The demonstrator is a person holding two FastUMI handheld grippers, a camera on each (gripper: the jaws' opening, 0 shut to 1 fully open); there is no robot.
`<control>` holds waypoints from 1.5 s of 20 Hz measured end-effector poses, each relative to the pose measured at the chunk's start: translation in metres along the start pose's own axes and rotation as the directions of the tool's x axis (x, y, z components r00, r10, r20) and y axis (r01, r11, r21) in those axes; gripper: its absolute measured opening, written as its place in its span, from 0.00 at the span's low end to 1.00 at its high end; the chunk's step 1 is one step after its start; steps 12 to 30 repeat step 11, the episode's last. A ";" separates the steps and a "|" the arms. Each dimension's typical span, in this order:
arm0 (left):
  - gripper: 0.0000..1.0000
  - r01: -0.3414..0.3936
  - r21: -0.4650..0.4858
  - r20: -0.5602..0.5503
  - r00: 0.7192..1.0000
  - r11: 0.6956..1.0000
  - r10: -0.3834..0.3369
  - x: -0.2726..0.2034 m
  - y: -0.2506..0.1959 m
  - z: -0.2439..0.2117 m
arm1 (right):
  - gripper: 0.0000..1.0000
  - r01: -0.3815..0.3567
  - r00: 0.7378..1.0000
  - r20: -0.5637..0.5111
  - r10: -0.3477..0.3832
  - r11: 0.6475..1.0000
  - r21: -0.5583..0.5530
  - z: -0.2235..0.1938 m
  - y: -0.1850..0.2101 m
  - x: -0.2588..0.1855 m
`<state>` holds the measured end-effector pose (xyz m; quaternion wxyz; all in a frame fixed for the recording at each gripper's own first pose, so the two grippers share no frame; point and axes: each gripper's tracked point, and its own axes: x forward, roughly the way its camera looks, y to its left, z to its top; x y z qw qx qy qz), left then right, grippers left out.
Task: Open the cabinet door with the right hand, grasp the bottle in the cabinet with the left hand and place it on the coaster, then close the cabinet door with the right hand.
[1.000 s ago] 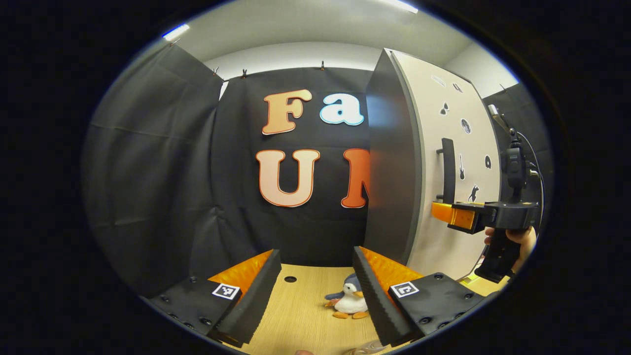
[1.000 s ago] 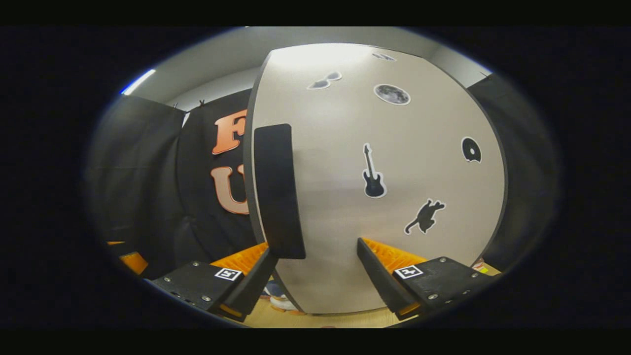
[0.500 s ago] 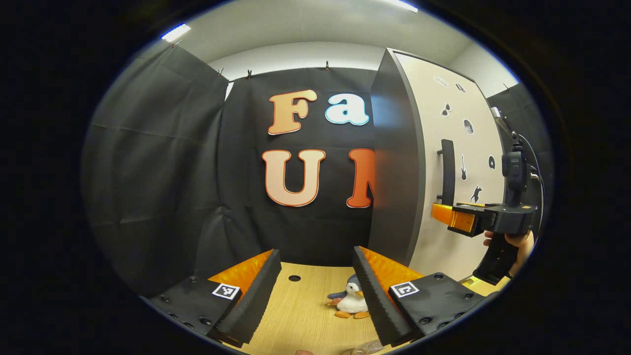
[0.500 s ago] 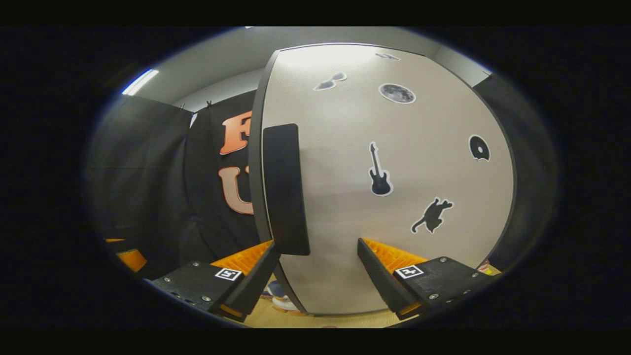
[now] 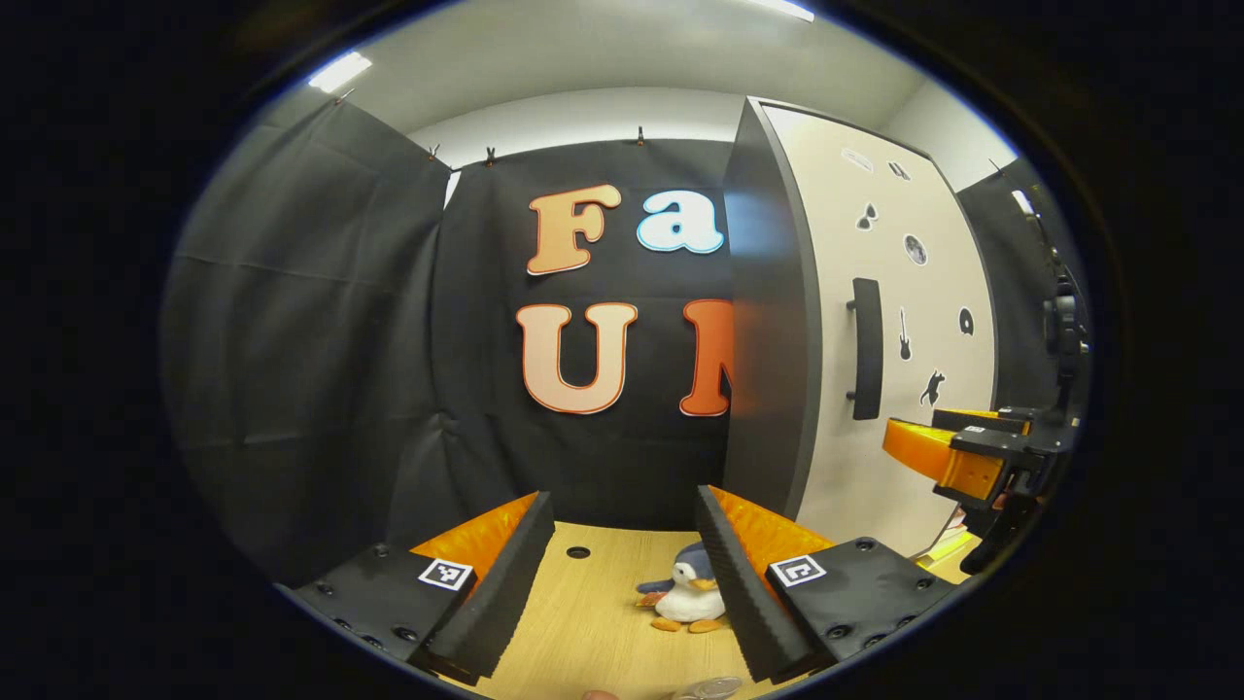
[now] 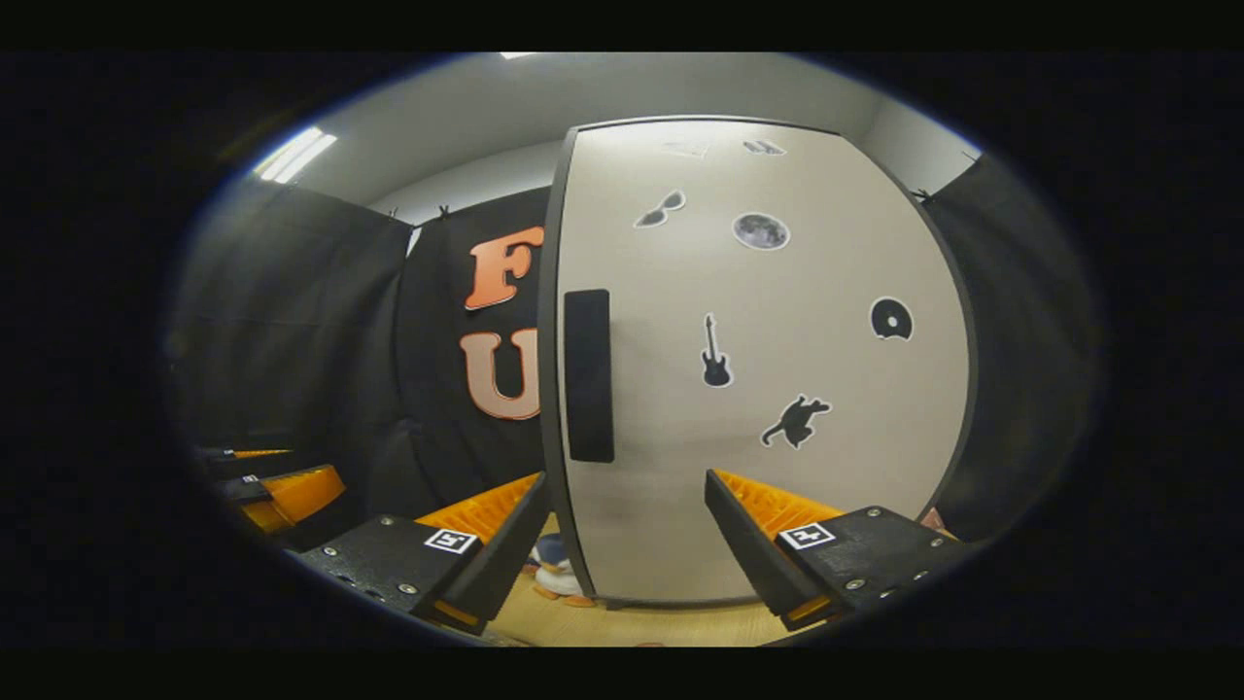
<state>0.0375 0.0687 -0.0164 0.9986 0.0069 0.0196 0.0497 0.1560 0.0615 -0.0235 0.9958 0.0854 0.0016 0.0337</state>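
Note:
The cabinet [image 5: 768,321] stands on the right of the table; its pale door [image 6: 777,389], covered in stickers, looks flush with the dark frame. The black handle [image 6: 589,374] runs upright along the door's left edge. My right gripper [image 6: 627,544] hangs open a short way in front of the door, below the handle and touching nothing. In the left gripper view the right gripper [image 5: 933,455] floats to the right of the handle [image 5: 865,348]. My left gripper [image 5: 627,574] is open over the wooden table [image 5: 593,622], holding nothing. A clear rounded thing [image 5: 709,688] peeks in at the bottom edge; I cannot tell what it is.
A small plush penguin [image 5: 685,603] lies on the table near the cabinet's front corner, also seen as the penguin [image 6: 559,581] past the right gripper's fingers. A small round hole [image 5: 578,552] sits in the tabletop. Black cloth walls close in the back and left.
My right gripper has pulled back from the door handle, so the door looks smaller and farther off. The left gripper has barely moved.

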 end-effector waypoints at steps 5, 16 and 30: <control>0.96 0.001 0.004 0.006 1.000 1.000 -0.001 -0.011 -0.015 0.003 | 0.97 0.005 0.999 0.035 -0.003 0.998 -0.056 0.009 -0.011 -0.036; 0.96 0.040 0.003 0.045 0.998 0.999 -0.040 -0.016 -0.027 0.017 | 0.97 0.041 0.994 0.101 -0.032 0.995 -0.090 0.036 -0.019 -0.071; 0.96 0.040 0.003 0.045 0.998 0.999 -0.040 -0.016 -0.027 0.017 | 0.97 0.041 0.994 0.101 -0.032 0.995 -0.090 0.036 -0.019 -0.071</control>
